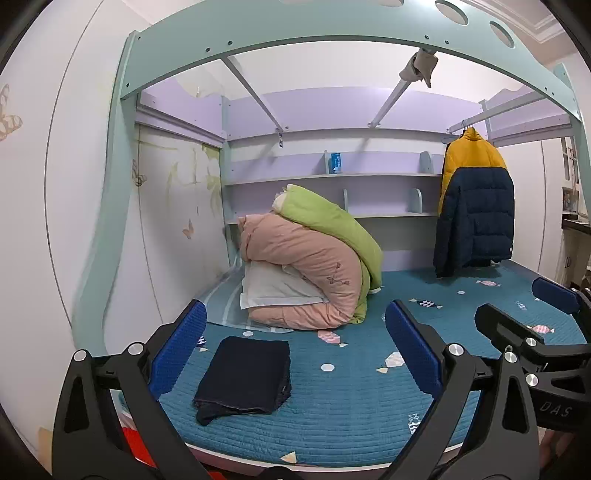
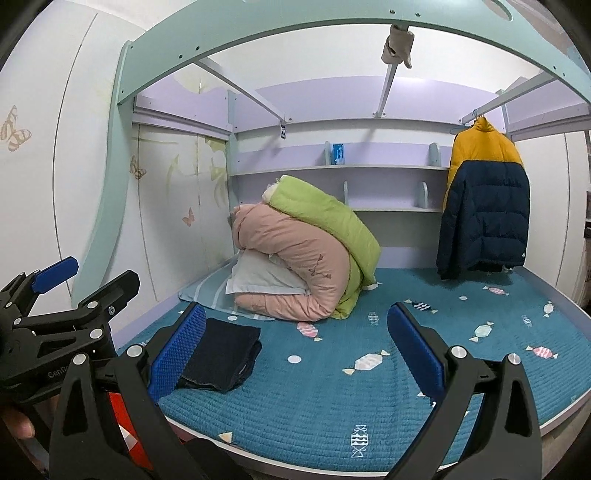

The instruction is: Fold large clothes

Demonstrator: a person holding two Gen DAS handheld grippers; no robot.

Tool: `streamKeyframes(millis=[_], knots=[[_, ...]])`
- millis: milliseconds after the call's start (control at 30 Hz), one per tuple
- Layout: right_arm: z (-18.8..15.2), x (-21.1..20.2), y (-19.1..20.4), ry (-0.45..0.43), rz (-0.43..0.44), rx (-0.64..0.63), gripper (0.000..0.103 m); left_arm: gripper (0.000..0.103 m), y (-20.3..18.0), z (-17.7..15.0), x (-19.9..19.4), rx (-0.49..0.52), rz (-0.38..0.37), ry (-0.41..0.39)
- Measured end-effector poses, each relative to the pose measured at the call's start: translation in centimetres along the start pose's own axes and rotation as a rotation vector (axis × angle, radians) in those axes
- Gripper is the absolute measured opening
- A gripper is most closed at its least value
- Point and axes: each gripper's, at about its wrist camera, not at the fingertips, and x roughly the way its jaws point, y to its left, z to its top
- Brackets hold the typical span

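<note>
We face the blue bed (image 1: 332, 424), the puffer jacket (image 1: 474, 206) hanging at its far right, a folded dark garment (image 1: 243, 376) lying near left. Our left gripper (image 1: 295, 350) and right gripper (image 2: 295, 350) gape wide, holding nothing. Pulled carelessly, we judge, the bulky jacket could snag its hanger or slip our small pads.

Pink quilt (image 1: 303, 273) w/ green quilt (image 1: 332, 225) on bed (image 1: 332, 424); shelves (image 1: 332, 177) behind

A teal-quilted bed (image 1: 332, 424) sits beneath a mint loft frame (image 1: 295, 33), lilac shelves (image 1: 332, 177) behind.
</note>
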Motion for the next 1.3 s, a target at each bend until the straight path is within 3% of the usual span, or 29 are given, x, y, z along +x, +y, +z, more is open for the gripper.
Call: streamKeyframes(millis=[1300], knots=[[-0.01, 0.16, -0.47, 0.007, 0.026, 0.016, 0.095, 0.098, -0.78, -0.49, -0.39, -0.009, 0.027, -0.019]])
